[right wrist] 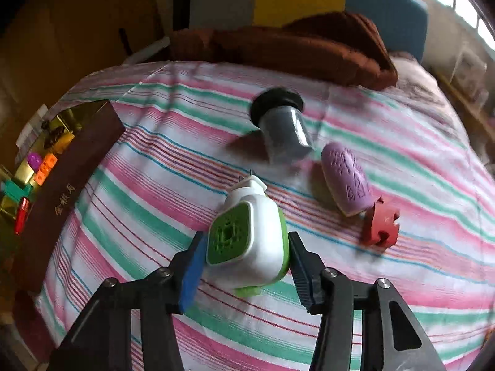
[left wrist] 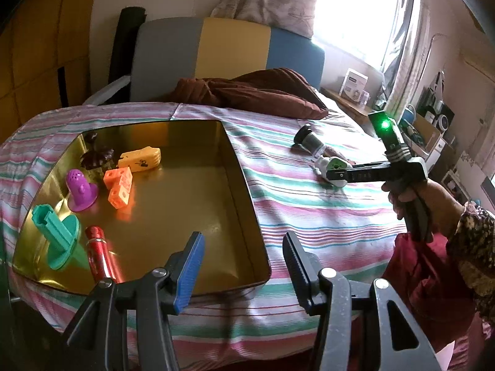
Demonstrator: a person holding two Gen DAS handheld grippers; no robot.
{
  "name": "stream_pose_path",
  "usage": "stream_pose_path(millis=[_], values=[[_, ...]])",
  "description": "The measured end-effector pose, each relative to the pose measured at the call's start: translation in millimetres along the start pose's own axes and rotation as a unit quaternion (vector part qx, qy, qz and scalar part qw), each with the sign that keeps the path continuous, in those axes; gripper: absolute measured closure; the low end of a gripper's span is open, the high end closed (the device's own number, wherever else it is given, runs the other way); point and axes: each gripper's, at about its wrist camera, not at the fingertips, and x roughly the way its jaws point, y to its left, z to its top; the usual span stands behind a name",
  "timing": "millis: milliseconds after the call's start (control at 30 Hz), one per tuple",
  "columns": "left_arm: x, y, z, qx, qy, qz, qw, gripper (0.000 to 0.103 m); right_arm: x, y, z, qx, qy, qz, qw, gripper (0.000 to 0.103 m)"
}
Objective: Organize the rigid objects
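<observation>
- The white-and-green toy [right wrist: 250, 241] is seen lying on the striped bedsheet [right wrist: 154, 170], straddled by the right tongs [right wrist: 246, 256], both pads against its sides (a grasp, by appearance).
- Its long axis runs away from the tongs, toward the black-capped jar [right wrist: 283, 130].
- The left tongs [left wrist: 244, 262] are held released, empty, over the near rim of the gold tin [left wrist: 244, 191].

blown-out window [left wrist: 355, 9] backlight, dim warm room, fisheye edge warp, right view motion-blurred.
</observation>
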Motion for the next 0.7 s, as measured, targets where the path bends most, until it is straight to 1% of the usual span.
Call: stream_pose_path(millis=[67, 100, 133, 167, 200, 233, 267, 300, 333, 367, 400, 433, 467, 500, 533, 567, 600, 633, 667, 700], values=[[-1, 2, 0, -0.003, -0.001, 0.001, 1.0000, 0.050, -5, 3, 1, -0.012, -0.013, -0.036, 0.999, 0.051], [-1, 2, -1, -0.004, -0.001, 0.002, 1.0000, 0.050, -8, 7, 2, -0.034, -0.024, -0.081, 0.996, 0.051], [-1, 3, -1, -0.005, -0.001, 0.003, 1.0000, 0.050, -10, 16, 1, -0.079, -0.038, -0.146, 0.985, 0.051], [-1, 4, -1, -0.005, -0.002, 0.003, 1.0000, 0.050, -11, 26, -2, -0.132, -0.051, -0.209, 0.968, 0.051], [-1, 4, -1, -0.005, -0.001, 0.003, 1.0000, 0.050, -9, 34, -6, -0.172, -0.058, -0.248, 0.951, 0.050], [-1, 4, -1, -0.004, -0.001, 0.004, 1.0000, 0.050, -5, 44, -11, -0.219, -0.060, -0.277, 0.934, 0.050], [-1, 4, 0, -0.004, 0.000, 0.004, 1.0000, 0.050, -3, 50, -14, -0.239, -0.056, -0.274, 0.930, 0.048], [-1, 3, 0, -0.004, 0.000, 0.004, 1.0000, 0.050, -2, 57, -17, -0.252, -0.048, -0.240, 0.936, 0.044], [-1, 3, 0, -0.003, 0.000, 0.003, 1.0000, 0.050, -6, 62, -16, -0.244, -0.045, -0.185, 0.951, 0.039], [-2, 4, 0, -0.002, -0.001, 0.004, 1.0000, 0.050, -13, 63, -13, -0.227, -0.053, -0.137, 0.963, 0.037], [-2, 3, 0, -0.002, -0.002, 0.005, 1.0000, 0.050, -19, 62, -9, -0.205, -0.059, -0.098, 0.972, 0.035], [-3, 4, 0, -0.002, -0.003, 0.005, 1.0000, 0.050, -28, 55, -4, -0.168, -0.068, -0.058, 0.982, 0.033], [-3, 4, 0, -0.003, -0.003, 0.005, 1.0000, 0.050, -35, 43, 2, -0.125, -0.076, -0.026, 0.989, 0.032], [-3, 5, 0, -0.005, -0.004, 0.006, 1.0000, 0.050, -39, 32, 5, -0.089, -0.082, -0.003, 0.993, 0.032], [-3, 5, 0, -0.005, -0.004, 0.006, 1.0000, 0.050, -43, 13, 9, -0.037, -0.089, 0.020, 0.995, 0.032], [-3, 5, 0, -0.005, -0.004, 0.005, 1.0000, 0.050, -44, 1, 10, 0.000, -0.091, 0.026, 0.995, 0.032], [-3, 5, 0, -0.005, -0.004, 0.005, 1.0000, 0.050, -43, -20, 11, 0.057, -0.089, 0.023, 0.994, 0.032], [-2, 5, 0, -0.005, -0.002, 0.006, 1.0000, 0.050, -41, -34, 8, 0.092, -0.082, 0.019, 0.992, 0.032], [-2, 4, 0, -0.004, -0.002, 0.005, 1.0000, 0.050, -37, -44, 7, 0.118, -0.073, 0.019, 0.990, 0.032], [-2, 4, 0, -0.003, -0.002, 0.004, 1.0000, 0.050, -35, -49, 4, 0.129, -0.068, 0.022, 0.989, 0.032]])
